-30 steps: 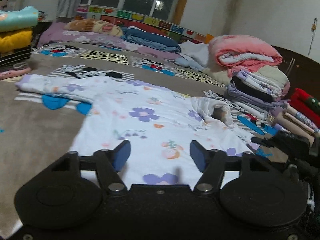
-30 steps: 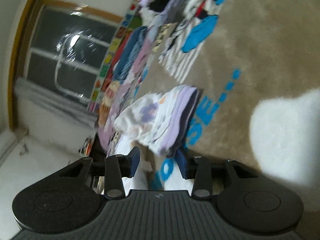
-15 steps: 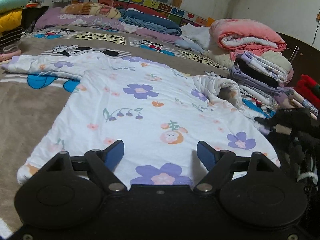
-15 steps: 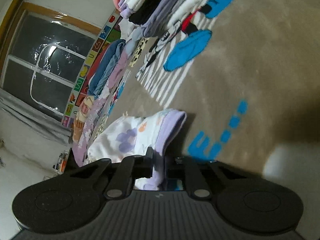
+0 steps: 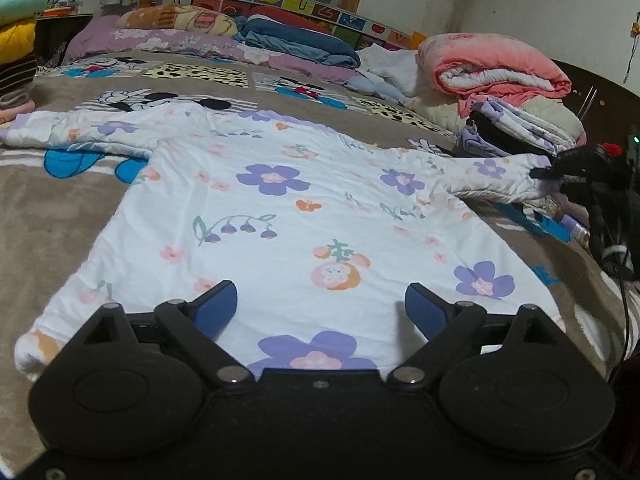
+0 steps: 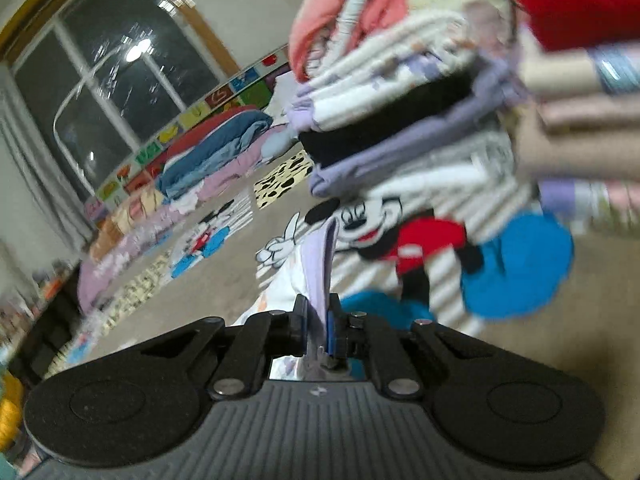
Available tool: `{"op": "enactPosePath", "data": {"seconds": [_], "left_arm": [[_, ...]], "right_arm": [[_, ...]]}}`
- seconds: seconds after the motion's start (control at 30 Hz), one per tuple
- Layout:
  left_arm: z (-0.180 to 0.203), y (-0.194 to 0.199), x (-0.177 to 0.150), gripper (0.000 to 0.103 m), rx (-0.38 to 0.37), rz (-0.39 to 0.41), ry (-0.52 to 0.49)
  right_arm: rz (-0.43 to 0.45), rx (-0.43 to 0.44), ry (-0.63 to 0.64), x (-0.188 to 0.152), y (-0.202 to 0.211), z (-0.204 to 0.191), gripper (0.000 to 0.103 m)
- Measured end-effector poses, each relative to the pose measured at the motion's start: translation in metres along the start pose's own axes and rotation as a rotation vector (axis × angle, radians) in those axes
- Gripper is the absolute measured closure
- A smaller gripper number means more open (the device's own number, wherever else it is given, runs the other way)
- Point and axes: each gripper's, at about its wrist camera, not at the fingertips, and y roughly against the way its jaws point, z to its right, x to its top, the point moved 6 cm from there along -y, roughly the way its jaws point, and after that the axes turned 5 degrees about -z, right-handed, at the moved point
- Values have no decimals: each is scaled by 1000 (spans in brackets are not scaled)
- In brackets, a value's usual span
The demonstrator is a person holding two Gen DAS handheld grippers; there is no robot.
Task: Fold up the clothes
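Two grippers: left gripper [image 5: 320, 308] fingers opening over floral top [image 5: 304, 208]; right gripper [image 6: 318, 322] pinches its cuff [image 6: 320, 268].

Open brown blanket [image 5: 60, 216] lies left of the spread floral shirt [image 5: 288, 216] — plenty of passing room there. On the right, stacked folded clothes [image 5: 516, 132] and a rolled pink quilt [image 5: 492, 68] crowd close — pillows [image 5: 176, 20] block the far edge
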Motion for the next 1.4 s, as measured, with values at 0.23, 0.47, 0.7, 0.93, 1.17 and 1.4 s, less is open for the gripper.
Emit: {"op": "enactPosePath", "data": {"seconds": [0.23,0.47,0.7,0.93,1.17,1.4], "left_arm": [[6,-6,-3,7,27,2,-61],[7,-11,-3,4,31,-7,-87],[5,-10,-3,4,28,-5,-85],[7,-9,-3,4,30,-5,-78],[8,-7,-6,4,41,-4,-91],[11,-7,-9,4,56,-1,-112]], "right_arm": [[-72,-74,134,9,-29,-5,93],[-172,-146,44,-7,-38,21,93],[-182,-167,-31,-28,-36,41,89],[-2,-256,247,-20,14,-2,71],[-87,190,446,-85,53,-115,90],[-273,324,295,-140,17,-119,90]]}}
